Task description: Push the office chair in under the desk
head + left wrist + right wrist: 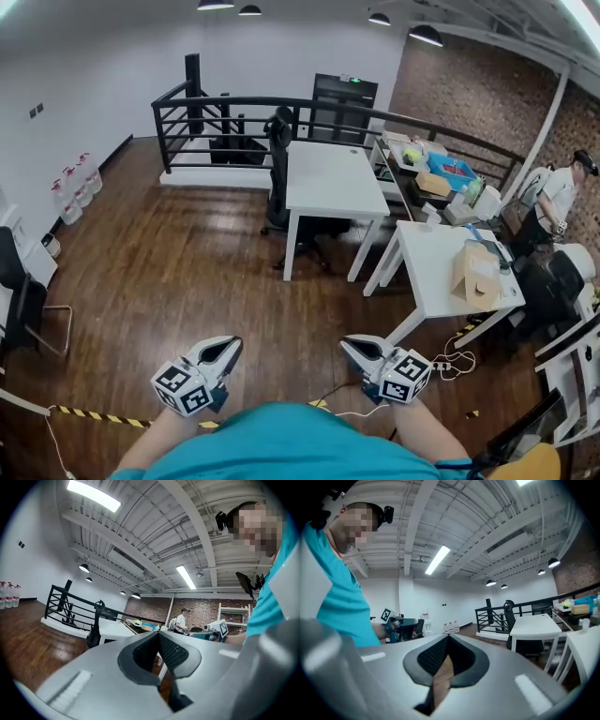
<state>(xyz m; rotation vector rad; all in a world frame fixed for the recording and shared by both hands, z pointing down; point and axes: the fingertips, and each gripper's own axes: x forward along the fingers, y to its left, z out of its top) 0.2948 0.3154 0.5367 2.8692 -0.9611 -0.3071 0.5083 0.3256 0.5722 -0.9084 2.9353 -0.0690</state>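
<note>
glossy wood floor (187,253), seemingly matt desk (328,183)

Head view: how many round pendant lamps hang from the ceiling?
4 pendant lamps: one at the top edge left of centre, one beside it, two further right. More may hang outside the frame.

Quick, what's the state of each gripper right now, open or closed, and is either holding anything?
Left gripper: closed, holding nothing.
Right gripper: closed, holding nothing.

The wooden floor (169,272) bears the white desk (328,183) and office chair (278,150).
</note>
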